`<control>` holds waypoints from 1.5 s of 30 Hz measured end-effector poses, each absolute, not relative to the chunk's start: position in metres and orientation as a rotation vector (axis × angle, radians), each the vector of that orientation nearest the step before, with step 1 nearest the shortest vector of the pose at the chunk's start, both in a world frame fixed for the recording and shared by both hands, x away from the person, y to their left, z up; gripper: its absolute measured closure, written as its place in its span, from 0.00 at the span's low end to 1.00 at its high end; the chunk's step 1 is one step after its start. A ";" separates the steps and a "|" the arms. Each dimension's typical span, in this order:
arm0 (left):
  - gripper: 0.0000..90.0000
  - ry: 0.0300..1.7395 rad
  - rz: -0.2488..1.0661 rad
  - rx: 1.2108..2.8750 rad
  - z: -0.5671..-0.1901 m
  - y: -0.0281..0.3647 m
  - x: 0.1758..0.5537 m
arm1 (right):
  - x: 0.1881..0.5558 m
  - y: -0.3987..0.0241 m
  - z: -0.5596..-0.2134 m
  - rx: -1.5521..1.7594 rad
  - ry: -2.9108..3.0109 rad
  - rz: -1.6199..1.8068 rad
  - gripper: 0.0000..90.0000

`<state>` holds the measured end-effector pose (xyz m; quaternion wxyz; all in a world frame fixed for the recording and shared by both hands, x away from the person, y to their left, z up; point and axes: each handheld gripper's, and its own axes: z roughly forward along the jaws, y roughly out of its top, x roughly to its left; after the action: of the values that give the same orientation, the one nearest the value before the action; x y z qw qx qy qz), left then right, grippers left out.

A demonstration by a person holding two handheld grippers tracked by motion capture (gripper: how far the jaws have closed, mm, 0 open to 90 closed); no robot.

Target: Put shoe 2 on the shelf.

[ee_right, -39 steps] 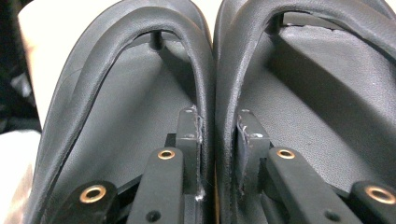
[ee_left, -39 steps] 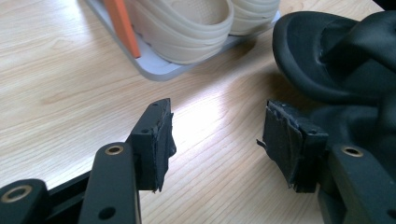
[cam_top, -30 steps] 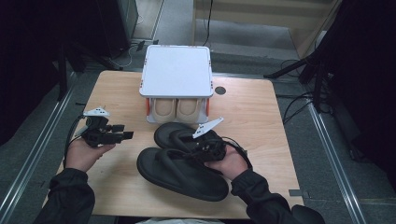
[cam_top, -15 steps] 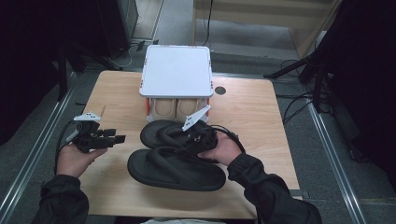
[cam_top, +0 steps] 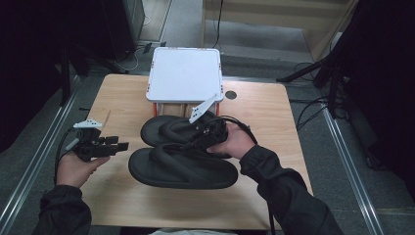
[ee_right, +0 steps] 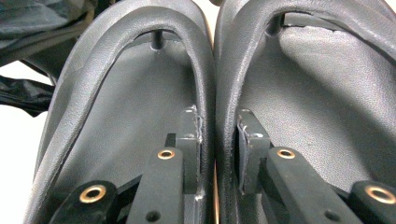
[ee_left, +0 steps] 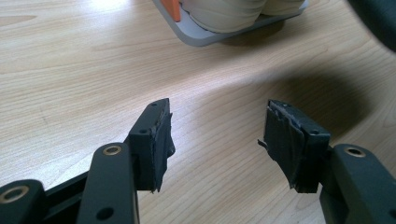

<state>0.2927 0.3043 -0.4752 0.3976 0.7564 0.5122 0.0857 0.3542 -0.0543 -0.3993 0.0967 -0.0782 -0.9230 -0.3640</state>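
The right claw [cam_top: 208,136] is clamped on a pair of black flip-flops [cam_top: 183,152], one pad [ee_right: 190,135] inside each sandal so that it pinches the two inner straps [ee_right: 212,93] together where they meet. In the high view the pair appears held just above the middle of the wooden table [cam_top: 274,107], the far sandal's toe end close to the front of a small white-topped rack [cam_top: 185,73] with orange posts. Pale shoes [ee_left: 224,11] sit on the rack's lower tray.

The main risk is the hold itself. Only two soft, rounded straps are caught, and the soles hang from them, so either sandal could swivel on its toe post or slide out if the pair is swung or tilted sharply. The near one looks the more likely to droop, since it juts furthest from the grip.

The second risk is the rack. If the pair goes toward the lower tray, the long soles could catch an orange post or the tray's edge, or nudge the pale shoes already there, and a knock like that would twist the straps out of the pads.

The left claw [ee_left: 217,135] stands open over bare wood, off to the left, holding nothing, so it gives no support if the sandals sag
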 end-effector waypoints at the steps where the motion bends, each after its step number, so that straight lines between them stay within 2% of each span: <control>1: 0.47 1.298 0.216 1.915 -0.475 0.304 0.293 | 0.355 -0.054 -0.396 -0.237 -2.730 -1.078 0.84; 20: 0.47 1.291 0.207 1.916 -0.476 0.305 0.293 | 0.370 -0.046 -0.351 -0.250 -2.728 -1.103 0.84; 31: 0.47 1.287 0.204 1.916 -0.476 0.304 0.294 | 0.397 -0.038 -0.330 -0.484 -2.746 -1.147 0.84; 45: 0.47 1.287 0.205 1.918 -0.477 0.302 0.294 | 0.437 -0.033 -0.322 -0.903 -2.766 -1.178 0.84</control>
<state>0.2935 0.3022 -0.4771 0.3998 0.7583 0.5085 0.0810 0.4365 -0.0327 -0.3218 0.0011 -0.2877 -0.8812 -0.3752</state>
